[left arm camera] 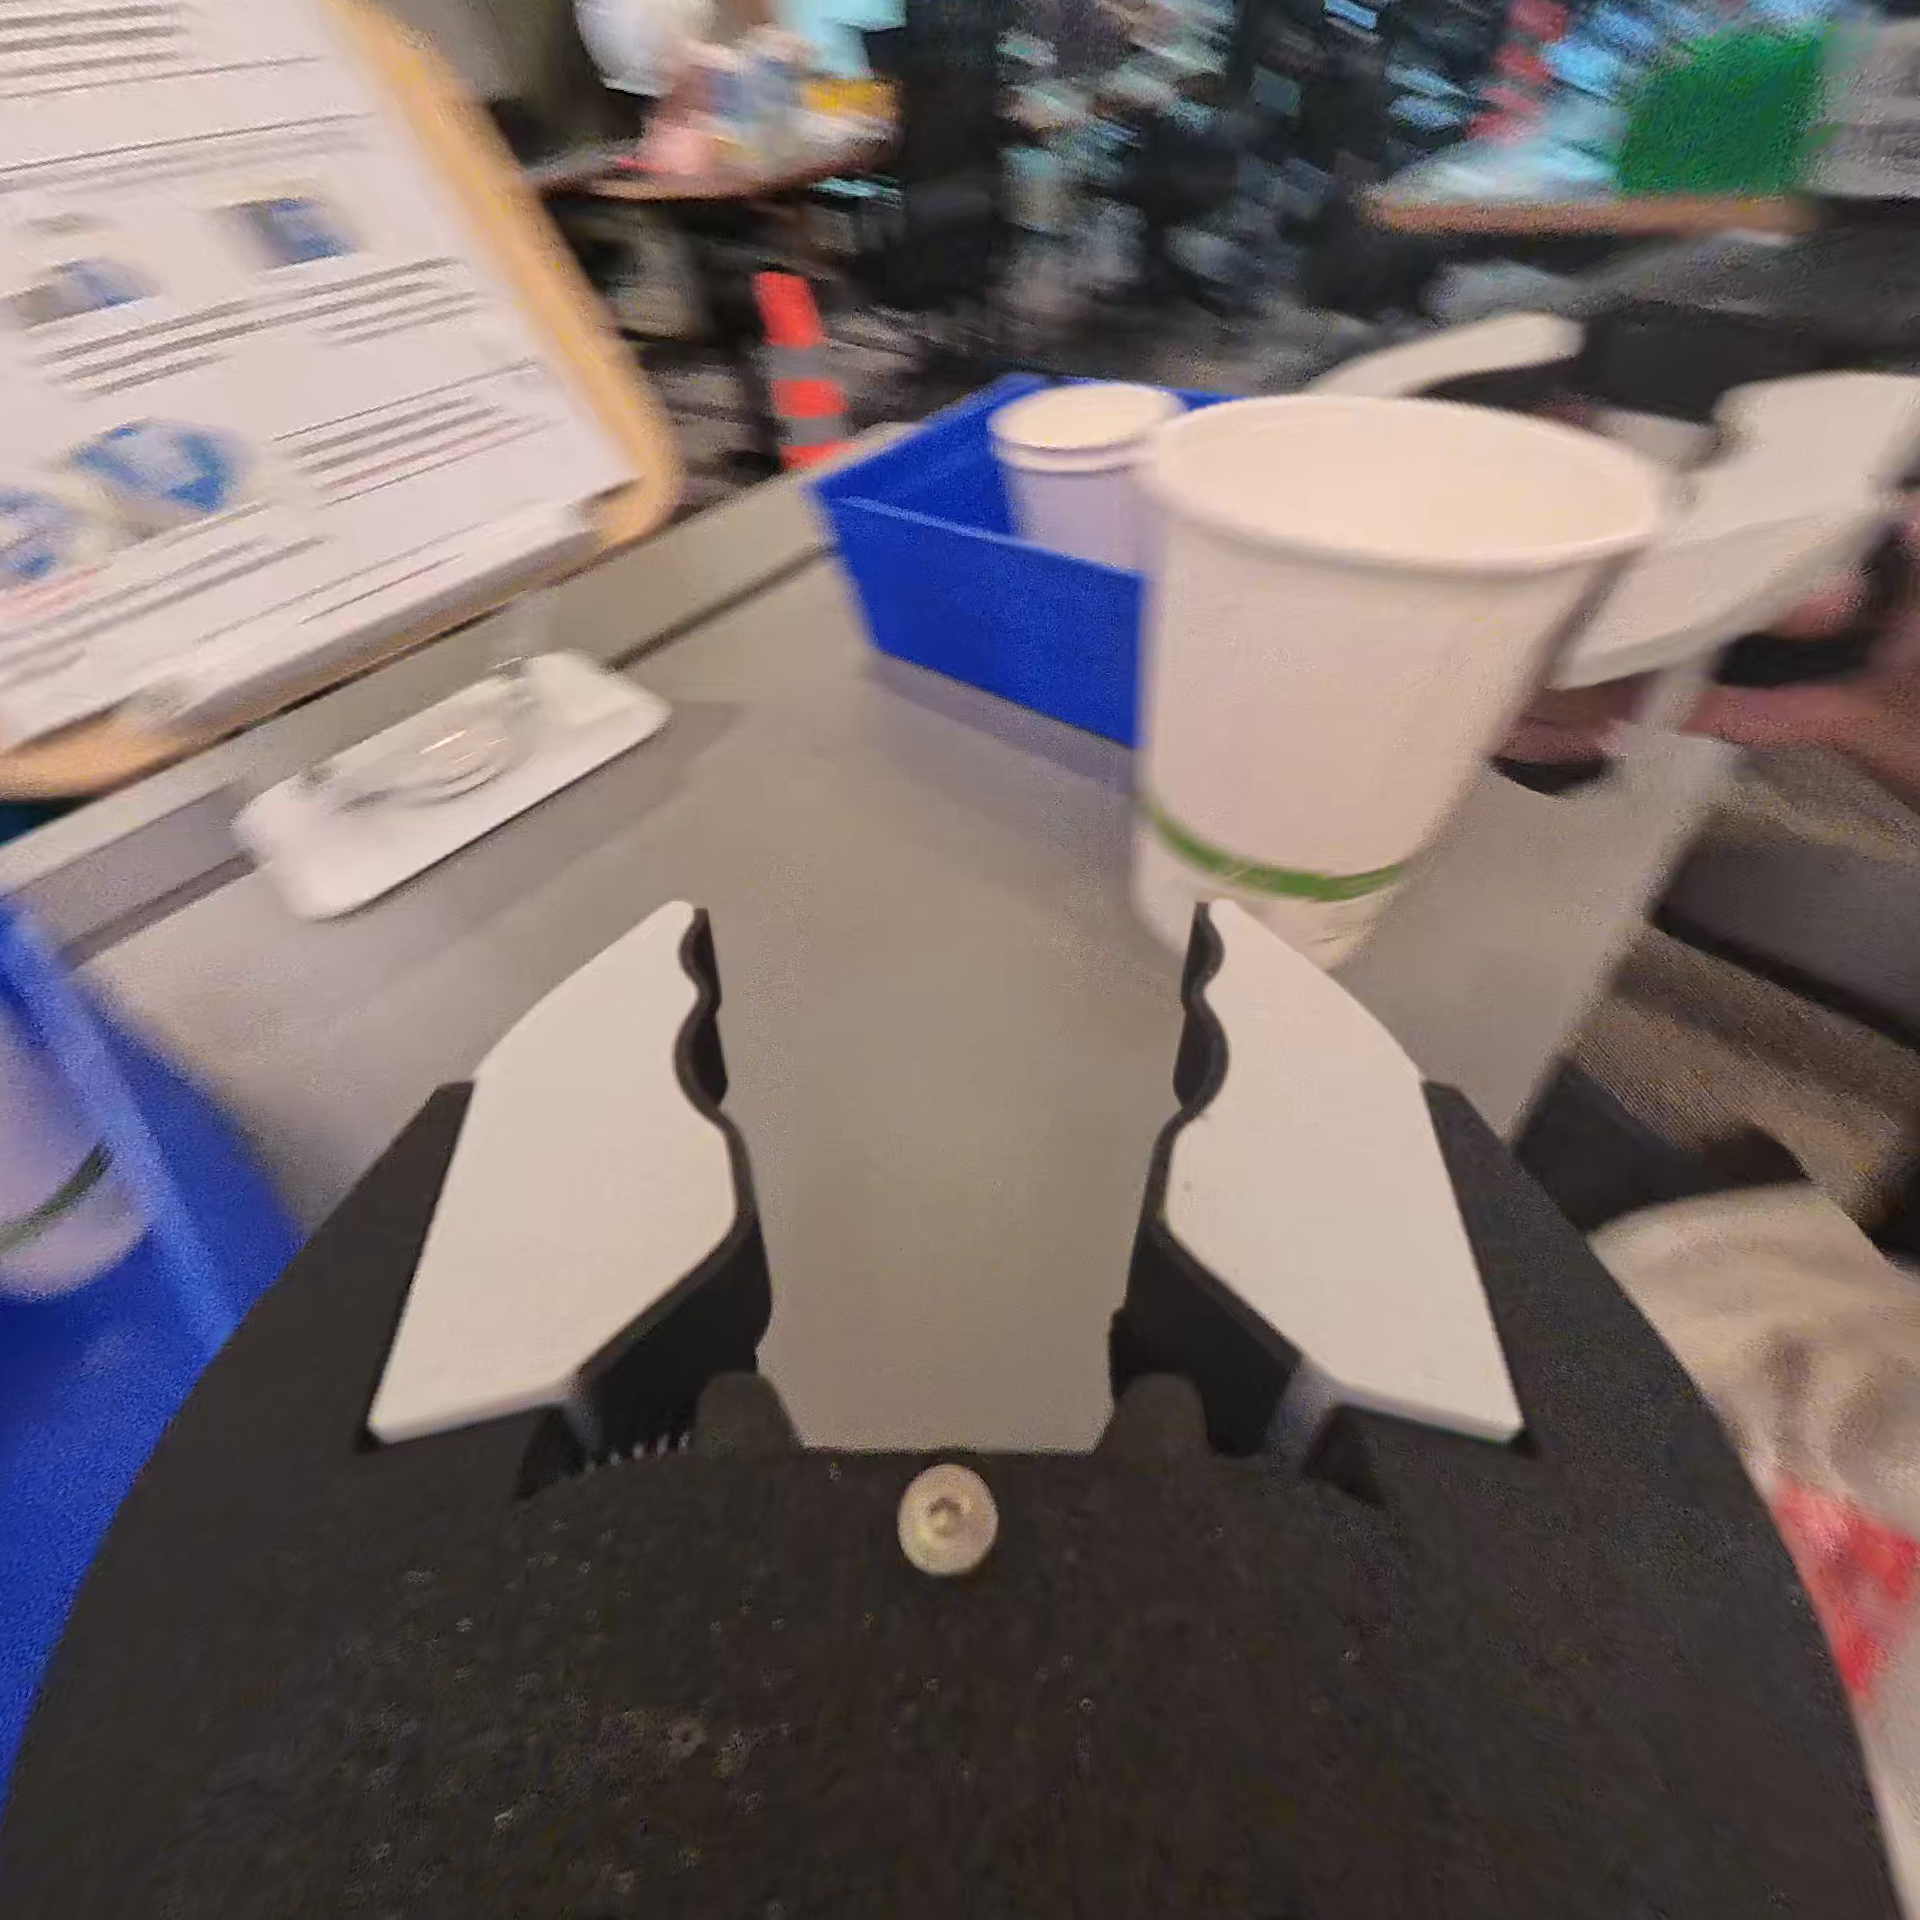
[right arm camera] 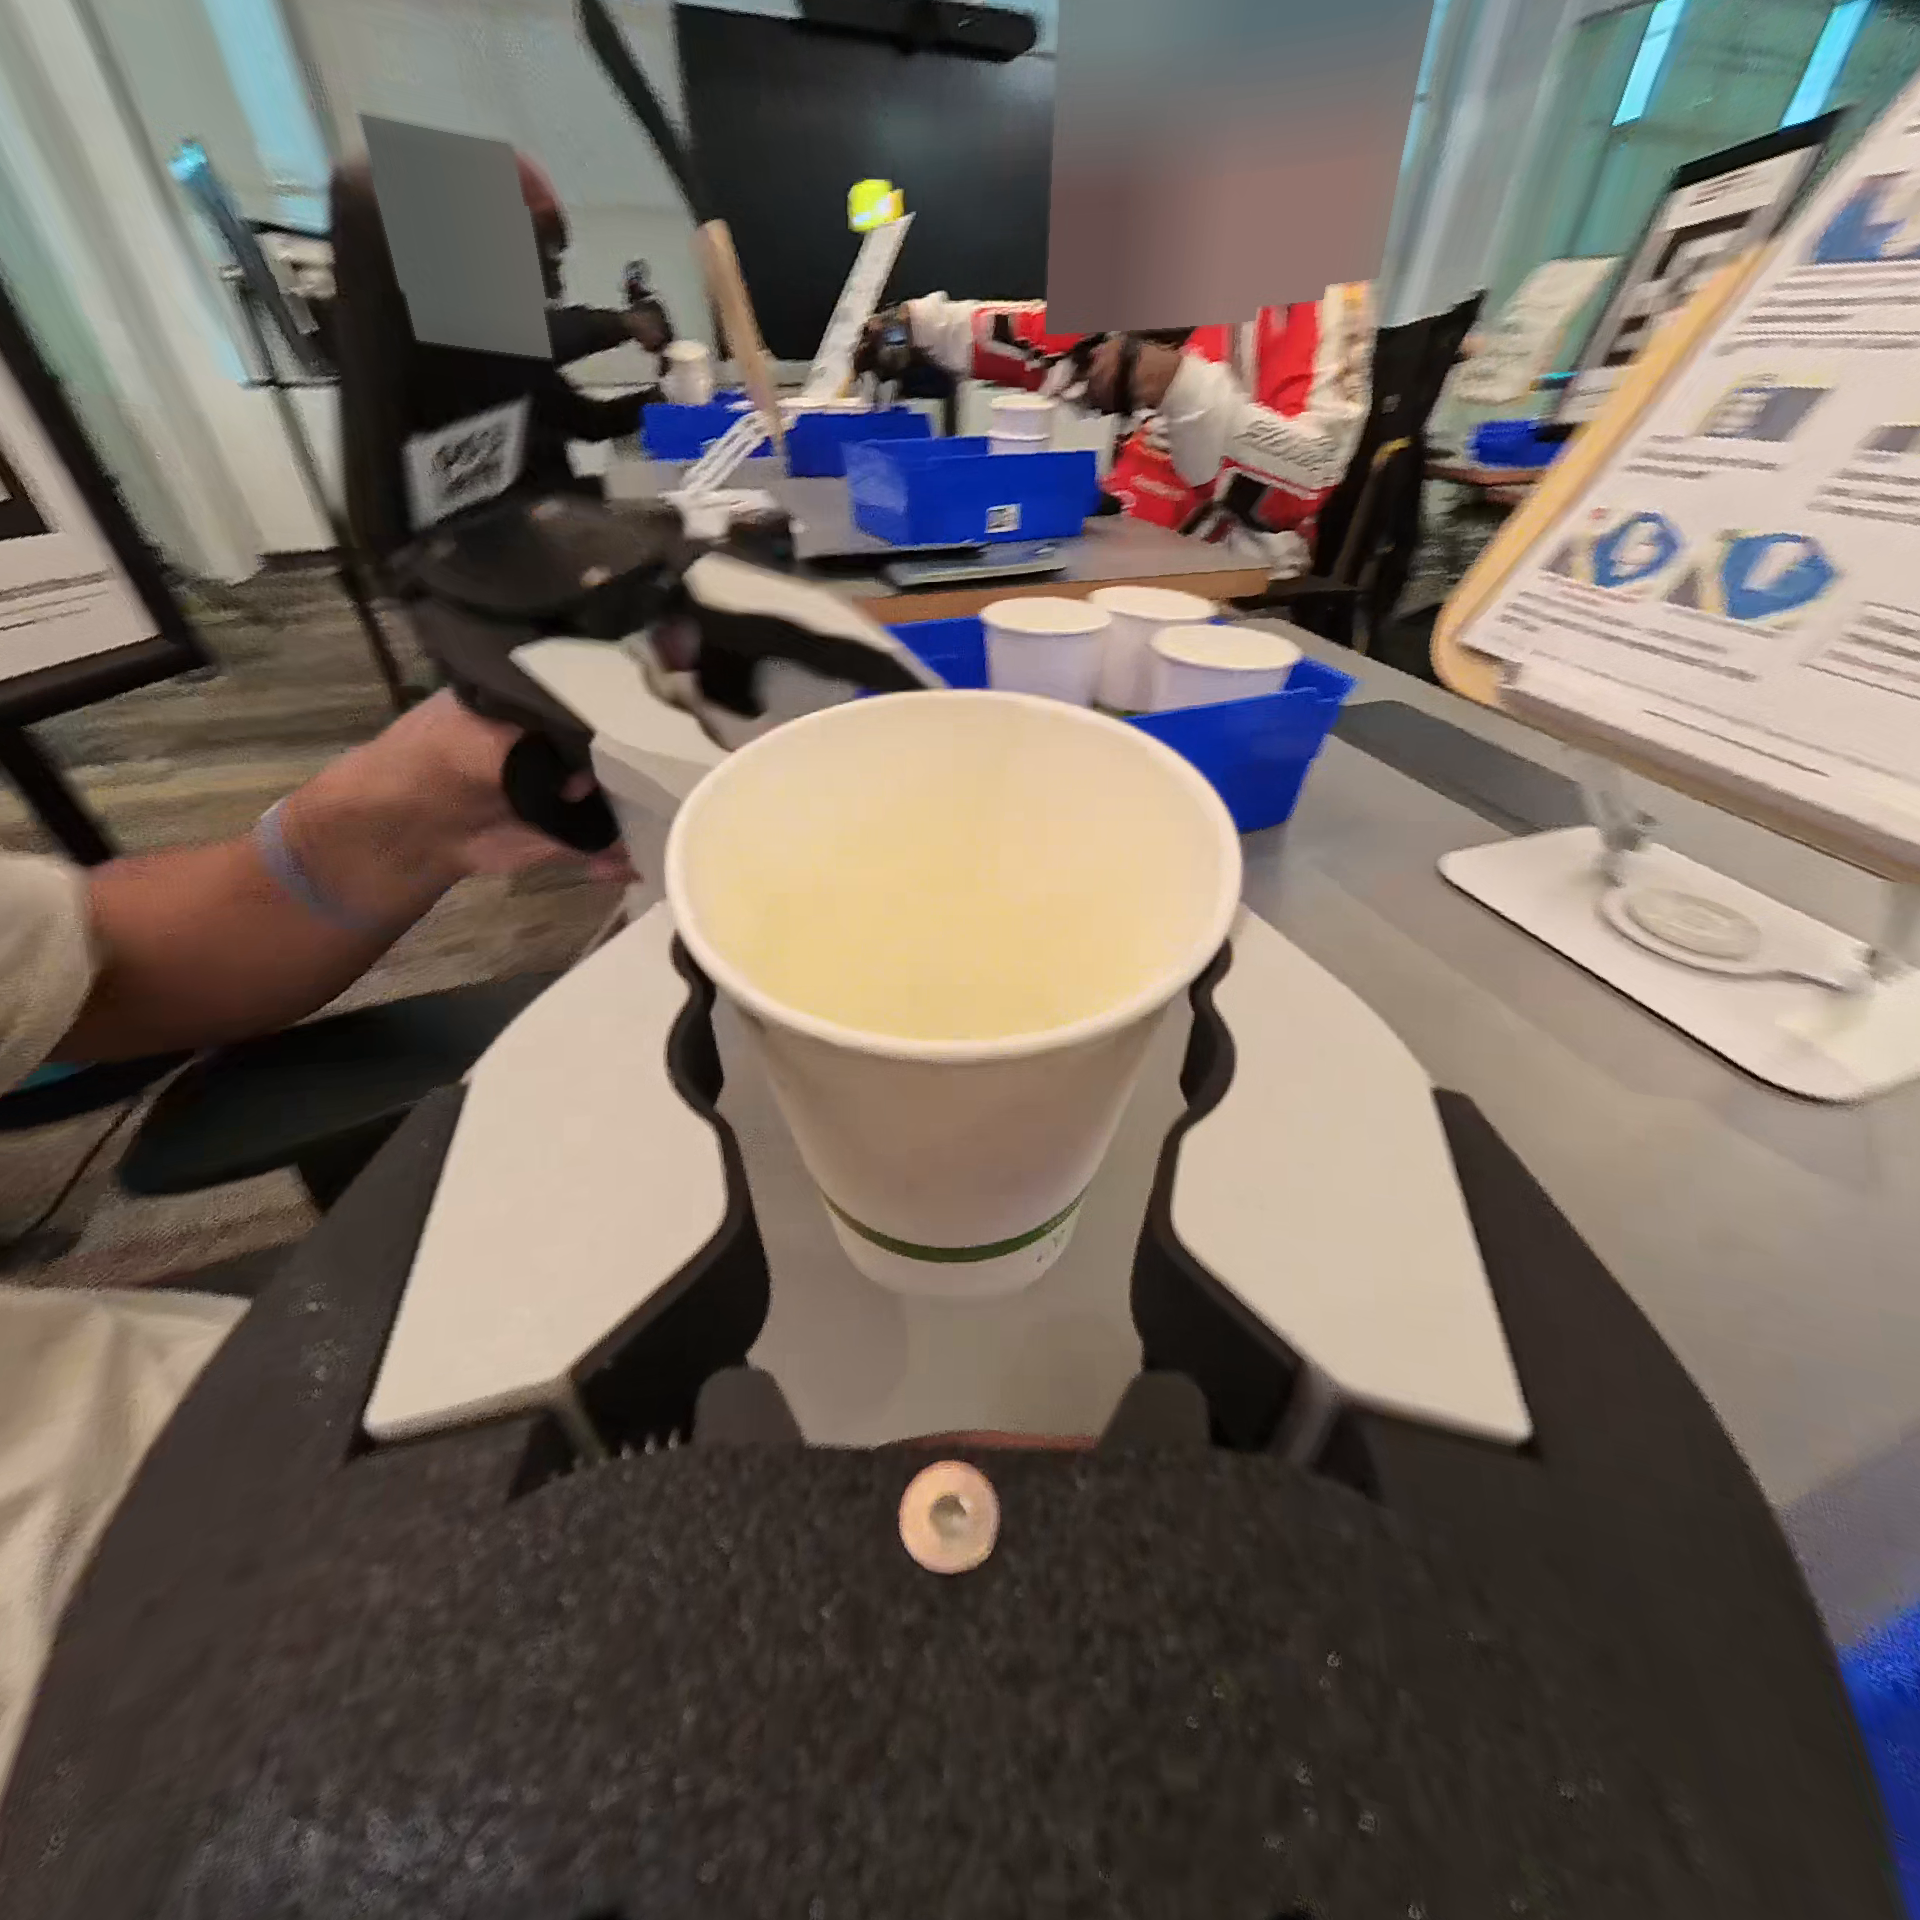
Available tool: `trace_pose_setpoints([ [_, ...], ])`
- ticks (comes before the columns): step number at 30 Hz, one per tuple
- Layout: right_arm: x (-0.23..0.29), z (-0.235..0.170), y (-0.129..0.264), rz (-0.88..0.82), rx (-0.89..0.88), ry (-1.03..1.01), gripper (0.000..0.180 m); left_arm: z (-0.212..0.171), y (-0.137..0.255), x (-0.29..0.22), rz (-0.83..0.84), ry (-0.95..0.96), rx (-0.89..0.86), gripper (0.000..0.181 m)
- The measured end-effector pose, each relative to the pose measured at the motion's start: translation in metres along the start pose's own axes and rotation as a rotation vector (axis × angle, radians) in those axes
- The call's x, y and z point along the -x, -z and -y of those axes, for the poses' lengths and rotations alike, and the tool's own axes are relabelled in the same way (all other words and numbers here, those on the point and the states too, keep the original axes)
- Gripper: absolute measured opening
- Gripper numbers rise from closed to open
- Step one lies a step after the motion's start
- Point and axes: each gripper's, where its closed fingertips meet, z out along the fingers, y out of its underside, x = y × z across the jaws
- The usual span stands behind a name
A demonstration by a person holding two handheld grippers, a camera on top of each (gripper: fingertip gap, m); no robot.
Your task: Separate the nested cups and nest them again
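One paper cup, white with a green band near its base, is sitting between the fingers of the right gripper, whose jaws are pressing on its wall just under the rim and holding it upright above the grey table. In the left wrist view the same cup is tilting slightly, and a second base seems to be peeking out below the green band, though blur is making that uncertain. The left gripper is hanging beside it with jaws wide apart and nothing between them. To separate well, that empty gripper should probably be closing gently on the lower cup's wall while the right one is pulling straight along the axis, without crushing the paper. Three more cups are standing in the blue bin beyond; two grippers are working.
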Motion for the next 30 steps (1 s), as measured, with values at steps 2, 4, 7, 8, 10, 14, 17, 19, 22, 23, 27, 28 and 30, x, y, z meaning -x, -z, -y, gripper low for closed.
trace_pose_setpoints([
  [2, -0.012, -0.007, 0.012, -0.118, -0.026, -0.022, 0.088, -0.026, 0.013, 0.022, 0.237, 0.12, -0.048, 0.084],
  [4, -0.028, -0.017, 0.025, -0.268, -0.027, -0.042, 0.088, -0.051, 0.023, 0.031, 0.361, 0.21, -0.095, 0.075],
  [7, -0.062, -0.013, 0.057, -0.514, -0.064, -0.041, 0.088, -0.067, 0.024, 0.03, 0.381, 0.231, -0.084, 0.075],
  [8, -0.075, -0.005, 0.07, -0.577, -0.076, -0.045, 0.088, -0.068, 0.022, 0.03, 0.382, 0.221, -0.087, 0.074],
  [10, -0.113, 0.018, 0.102, -0.73, -0.103, -0.026, 0.088, -0.069, 0.016, 0.026, 0.357, 0.216, -0.083, 0.074],
  [14, -0.197, 0.053, 0.145, -0.926, -0.118, -0.054, 0.088, -0.073, 0.007, 0.018, 0.301, 0.223, -0.063, 0.074],
  [17, -0.257, 0.052, 0.154, -1.008, -0.068, -0.098, 0.089, -0.078, 0.005, 0.017, 0.293, 0.223, -0.051, 0.074],
  [19, -0.285, 0.037, 0.149, -1.017, -0.013, -0.141, 0.089, -0.078, 0.005, 0.017, 0.286, 0.226, -0.048, 0.074],
  [22, -0.31, 0.01, 0.143, -1.039, 0.054, -0.167, 0.089, -0.079, 0.006, 0.017, 0.281, 0.223, -0.044, 0.074],
  [23, -0.315, 0.003, 0.143, -1.05, 0.07, -0.165, 0.089, -0.079, 0.007, 0.018, 0.282, 0.221, -0.046, 0.073],
  [27, -0.322, -0.022, 0.141, -1.052, 0.119, -0.203, 0.089, -0.079, 0.007, 0.018, 0.273, 0.221, -0.043, 0.073],
  [28, -0.321, -0.028, 0.14, -1.051, 0.134, -0.212, 0.09, -0.08, 0.006, 0.017, 0.266, 0.221, -0.041, 0.073],
  [30, -0.319, -0.041, 0.138, -1.032, 0.176, -0.238, 0.09, -0.081, 0.005, 0.016, 0.259, 0.222, -0.032, 0.073],
])
